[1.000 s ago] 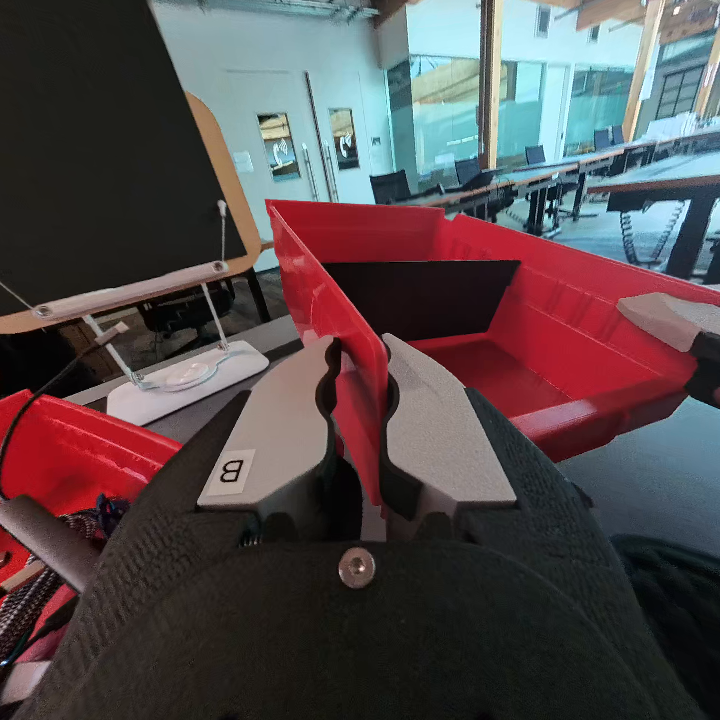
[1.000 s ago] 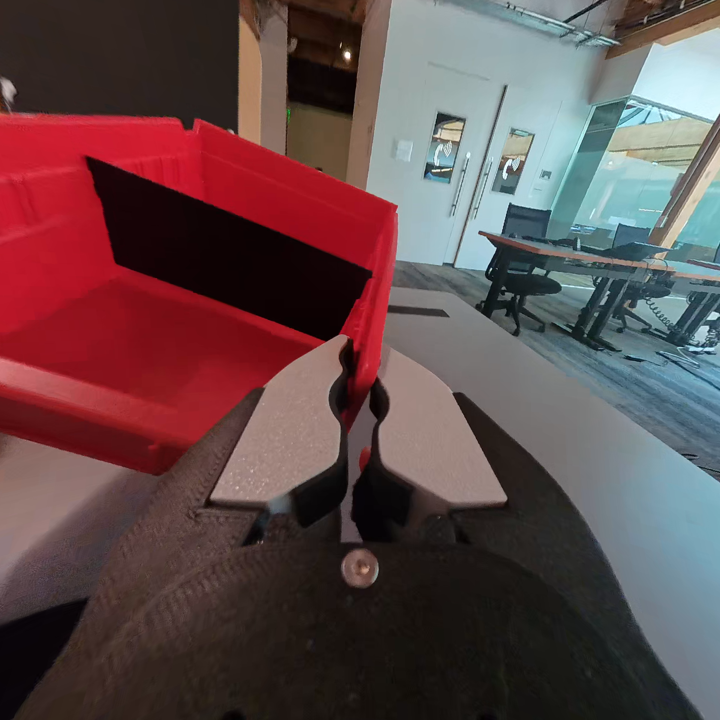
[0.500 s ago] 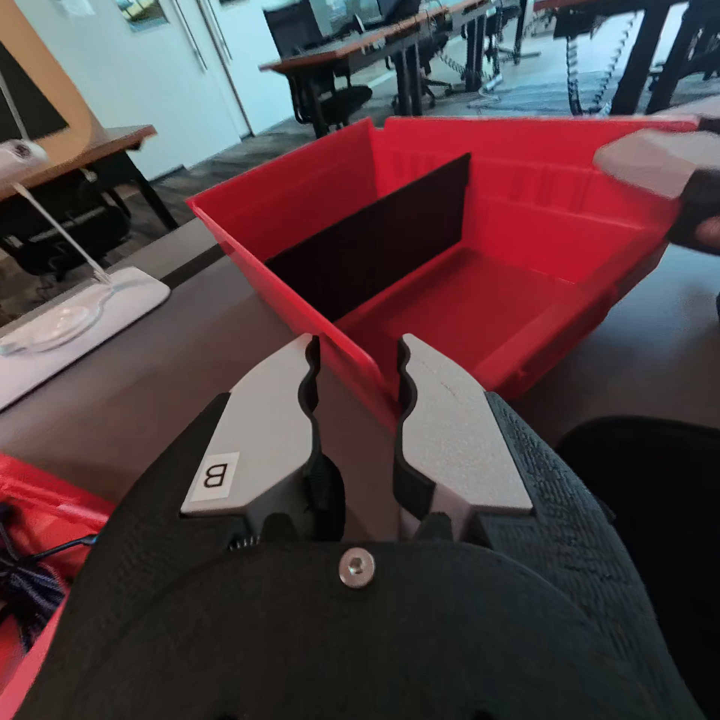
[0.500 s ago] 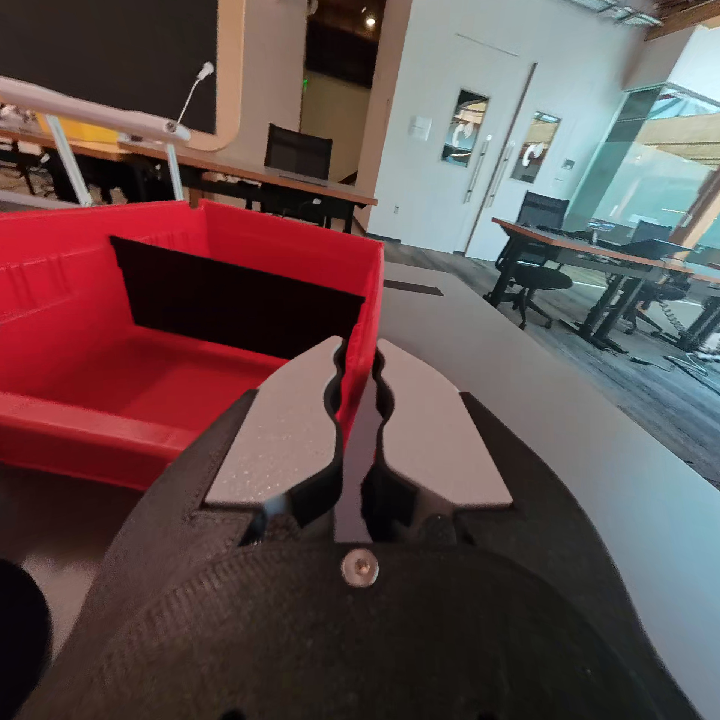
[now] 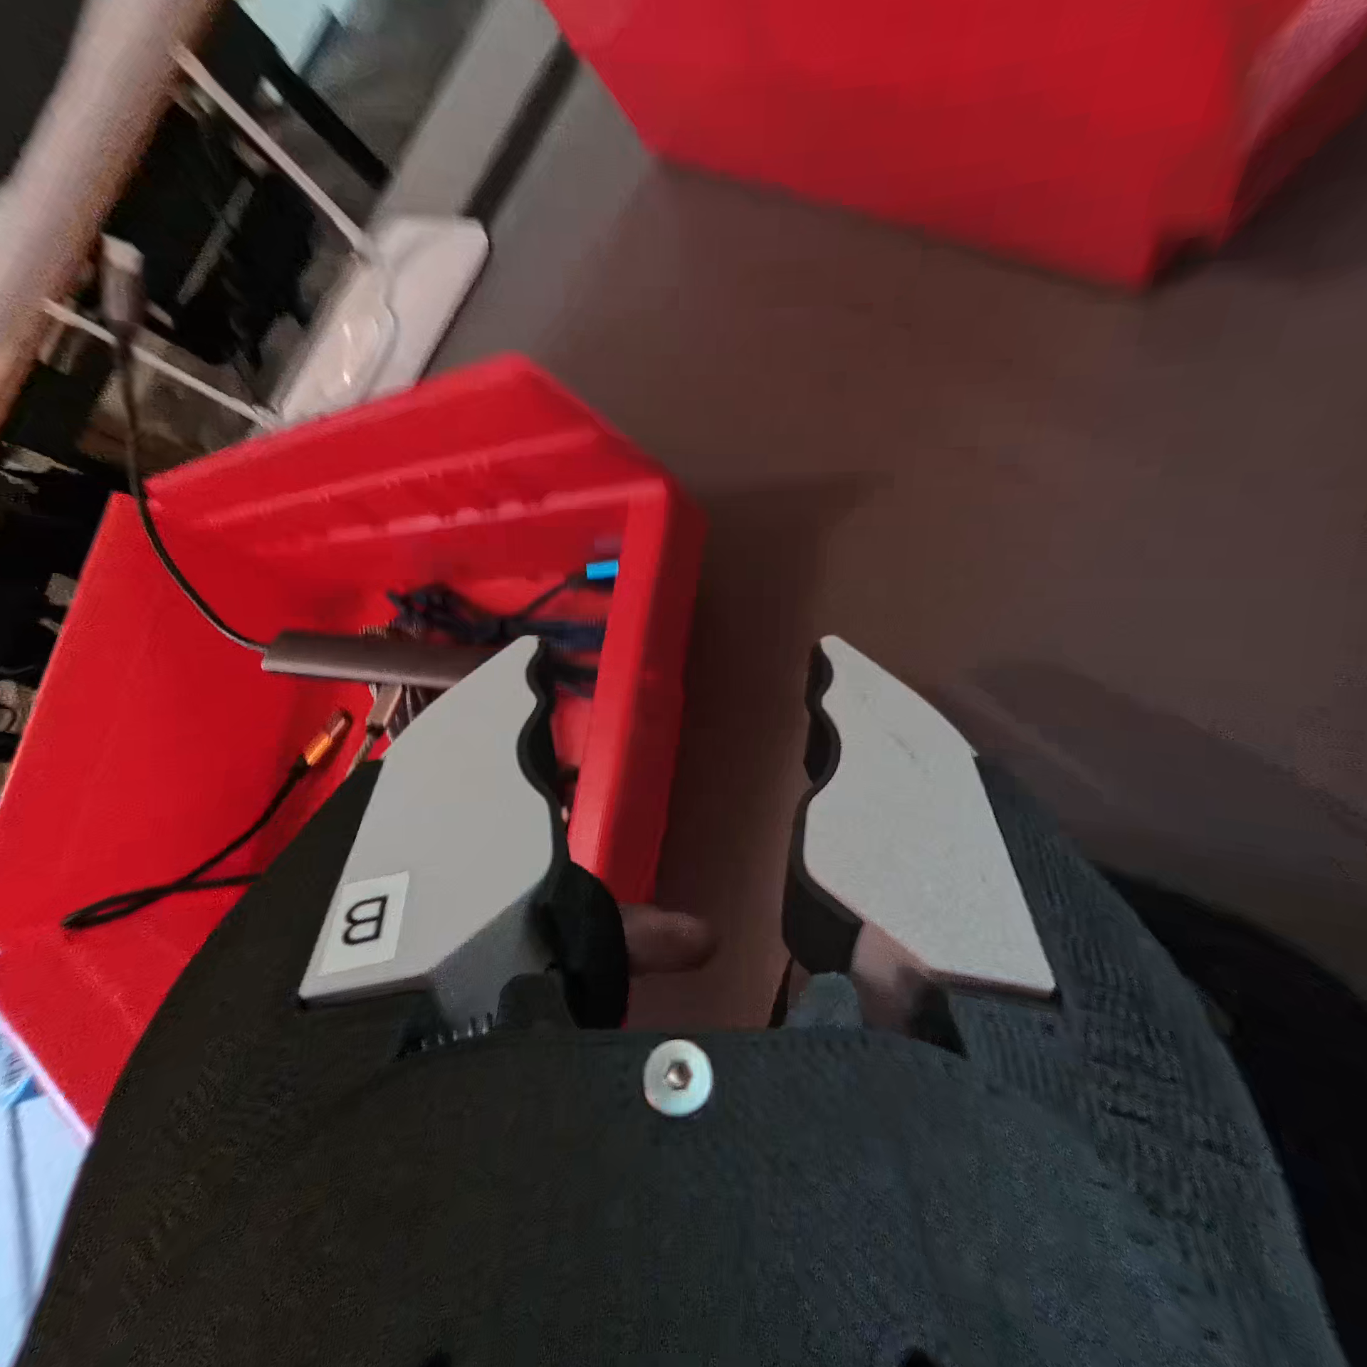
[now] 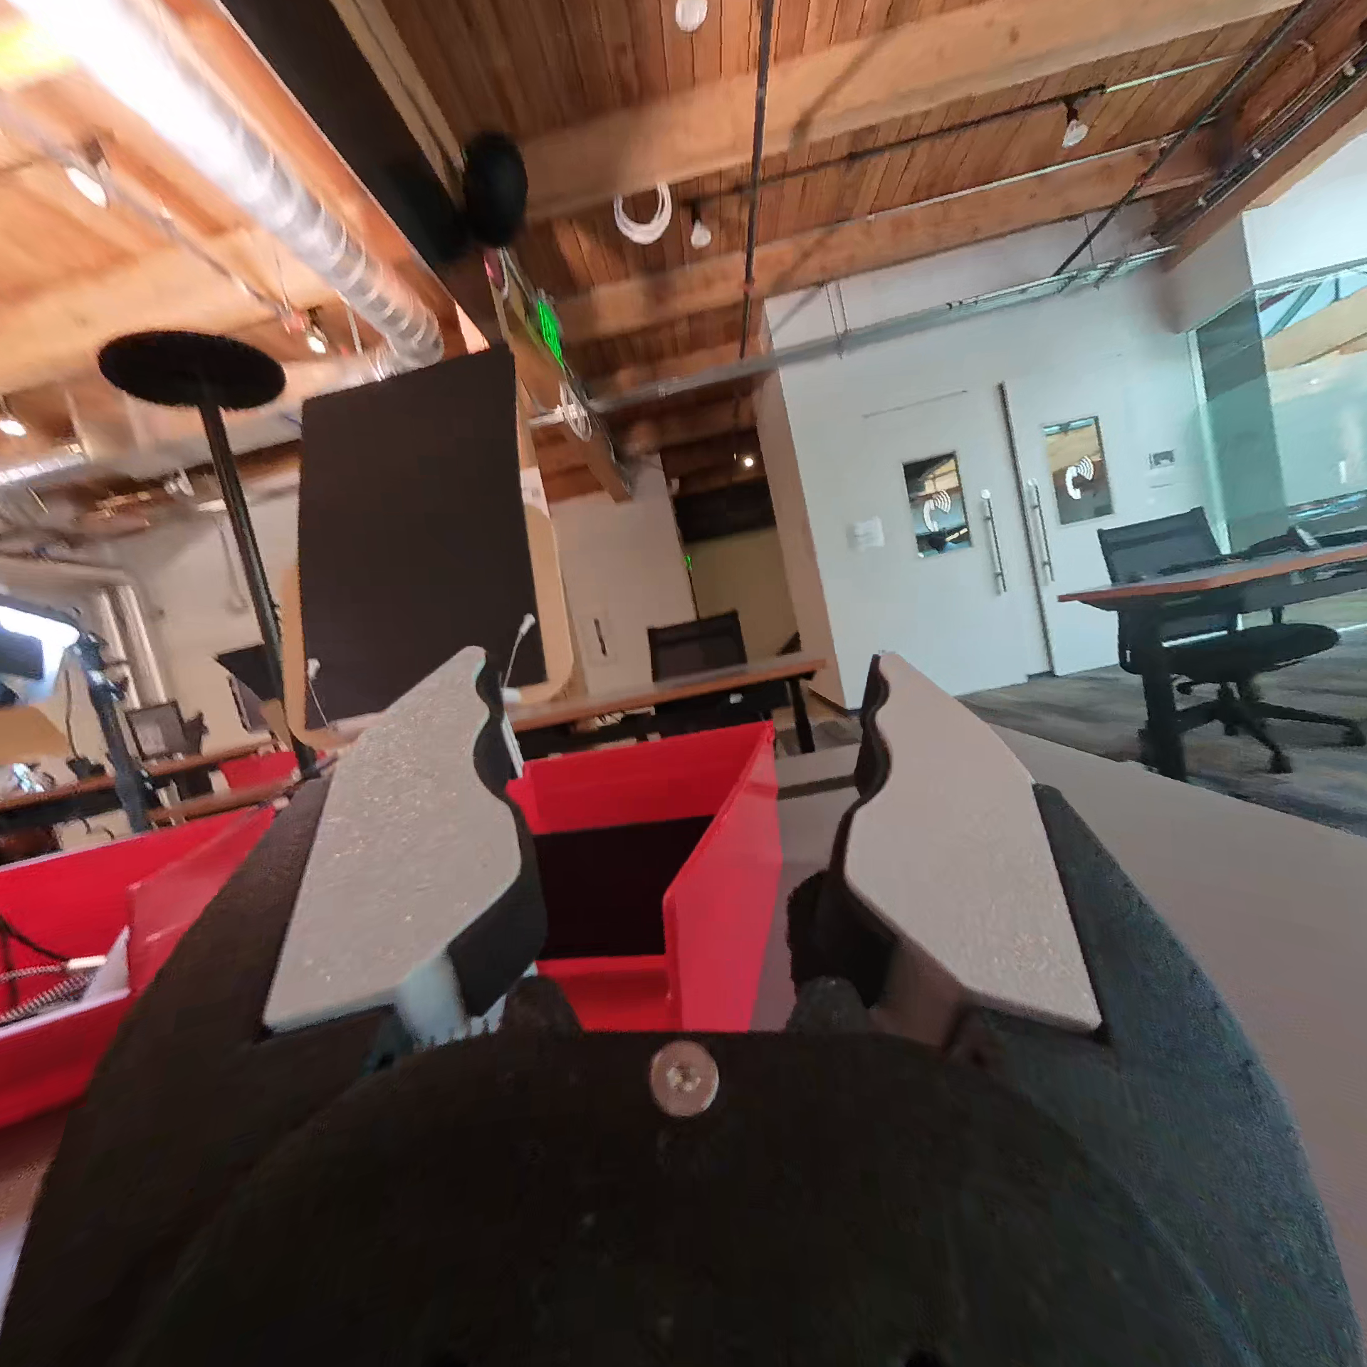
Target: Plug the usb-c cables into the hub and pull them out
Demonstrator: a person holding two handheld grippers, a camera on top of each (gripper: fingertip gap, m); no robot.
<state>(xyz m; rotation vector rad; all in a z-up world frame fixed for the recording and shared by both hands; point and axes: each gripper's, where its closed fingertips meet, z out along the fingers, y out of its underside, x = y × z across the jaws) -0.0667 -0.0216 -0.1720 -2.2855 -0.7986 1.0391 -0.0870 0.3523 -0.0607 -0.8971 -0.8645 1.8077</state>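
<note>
In the blurred left wrist view, my left gripper (image 5: 674, 651) is open over the near right corner of a red bin (image 5: 185, 666). The bin's right wall shows between my fingers, and neither pad presses on it. Inside lie a grey hub (image 5: 370, 658) with a black lead, a dark braided cable (image 5: 481, 625) with a blue plug (image 5: 601, 569), and an orange-tipped cable (image 5: 325, 740). My right gripper (image 6: 679, 662) is open and empty, tilted upward. Below it an empty red bin (image 6: 643, 777) with a black divider stands on the table.
The empty red bin also shows at the top of the left wrist view (image 5: 962, 111) on the grey table (image 5: 962, 518). A white stand base (image 5: 399, 296) sits behind the bins. The cable bin shows left in the right wrist view (image 6: 74, 902).
Both grippers were shut on the empty bin's side walls and have let go. The left one swung over to the cable bin. The right one opened wide and tilted up.
</note>
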